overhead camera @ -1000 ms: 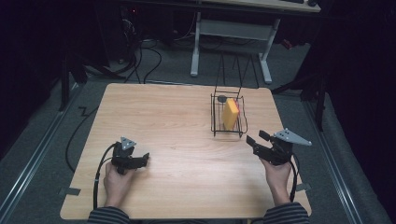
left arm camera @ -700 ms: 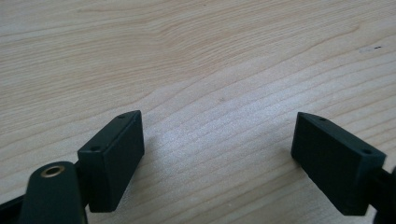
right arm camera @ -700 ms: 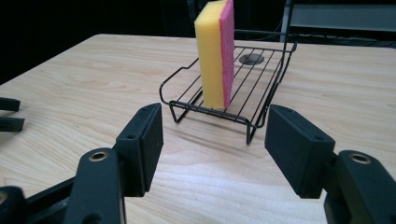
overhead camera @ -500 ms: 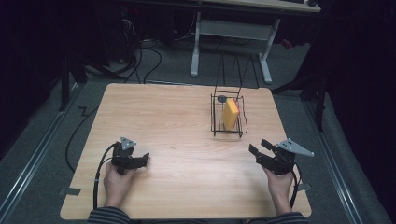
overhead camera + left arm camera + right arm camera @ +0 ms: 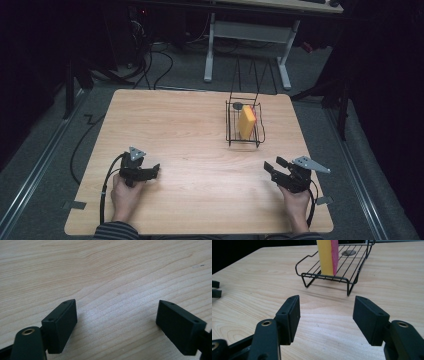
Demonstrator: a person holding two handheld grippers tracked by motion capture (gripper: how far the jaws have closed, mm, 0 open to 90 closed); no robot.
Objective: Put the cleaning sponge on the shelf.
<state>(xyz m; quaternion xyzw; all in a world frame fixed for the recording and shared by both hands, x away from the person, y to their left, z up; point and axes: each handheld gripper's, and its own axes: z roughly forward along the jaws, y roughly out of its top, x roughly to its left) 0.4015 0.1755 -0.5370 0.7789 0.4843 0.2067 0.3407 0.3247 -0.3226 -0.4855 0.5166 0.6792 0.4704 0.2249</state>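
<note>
A yellow sponge with a pink scouring face (image 5: 246,121) (image 5: 327,256) stands on edge inside a black wire rack (image 5: 244,131) (image 5: 352,267) on the right half of the wooden table (image 5: 190,145). My right gripper (image 5: 274,167) (image 5: 326,316) rests near the table's front right, open and empty, its jaws pointing toward the rack from a short way off. My left gripper (image 5: 155,170) (image 5: 117,320) sits at the front left, held low over bare wood, open with nothing between its jaws.
A small dark round disc (image 5: 237,105) (image 5: 348,252) lies under the rack's far end. Behind the table stands a white desk frame (image 5: 245,35), with cables (image 5: 150,60) on the floor. Bare wood lies between the grippers.
My right gripper has drawn back toward the table's front edge and sunk lower, away from the rack. The left gripper has stayed where it was.
</note>
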